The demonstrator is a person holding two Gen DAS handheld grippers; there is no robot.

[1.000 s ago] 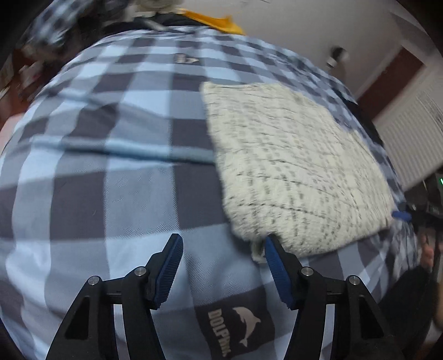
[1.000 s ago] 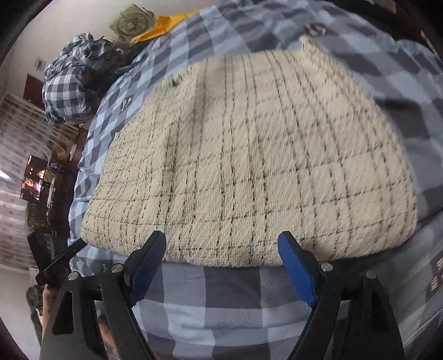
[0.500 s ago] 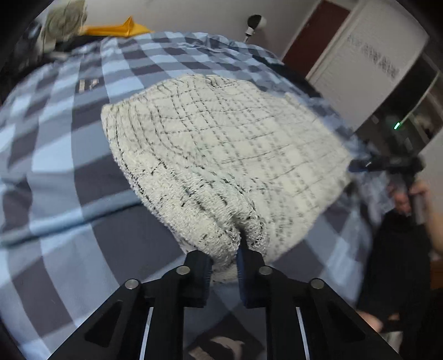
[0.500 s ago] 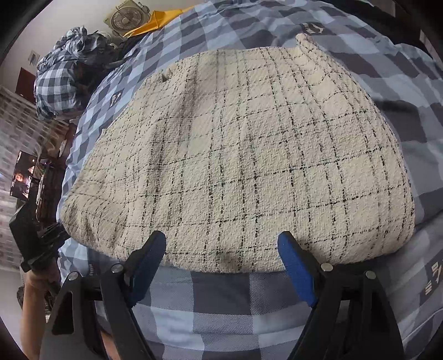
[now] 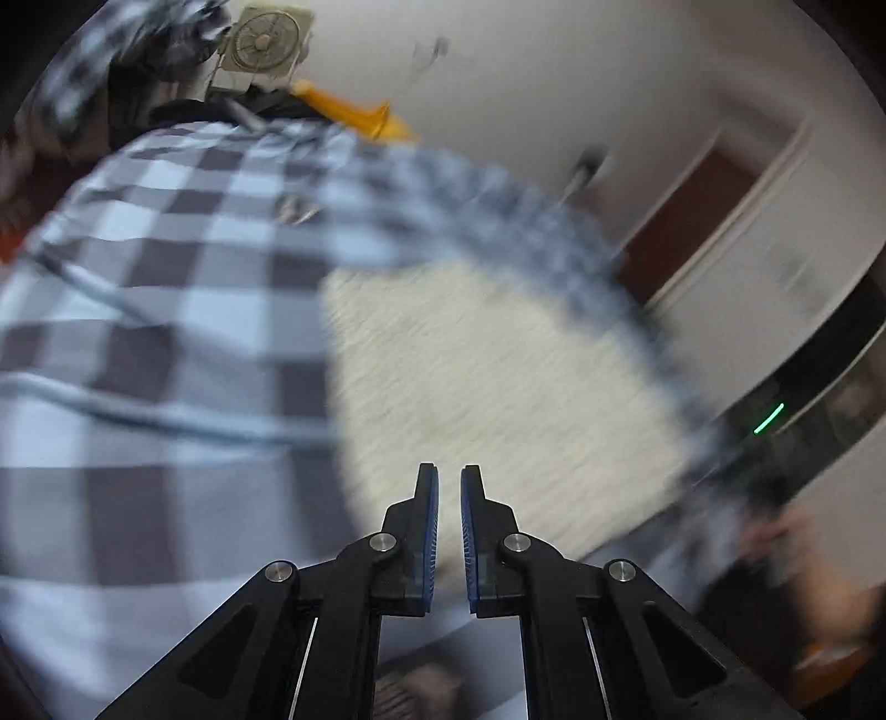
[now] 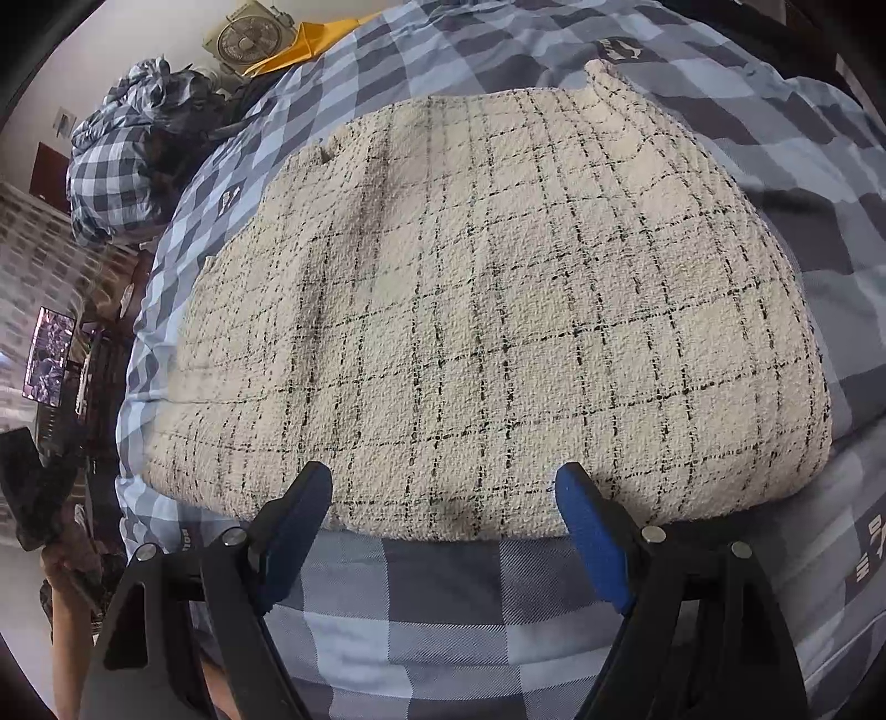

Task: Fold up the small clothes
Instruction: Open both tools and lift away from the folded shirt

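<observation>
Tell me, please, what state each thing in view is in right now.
left gripper, jaws closing, nearly together, nothing between them.
right gripper, jaws wide open, empty, at the garment's near edge.
cream checked garment, spread flat on the bedcover, not gripped.
checked bedcover, lightly creased.
screen, lit.

left gripper [image 5: 449, 482] – black frame | blue pads | silver screws – right gripper [image 6: 443, 487] alike

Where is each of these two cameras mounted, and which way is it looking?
Left wrist: on the left tongs, nearly shut with nothing visible between them, facing down over the checked blue bedspread and cream tweed garment; blurred.
Right wrist: on the open right tongs, at the garment's near edge.
Shared: garment, bedspread, a square fan.
</observation>
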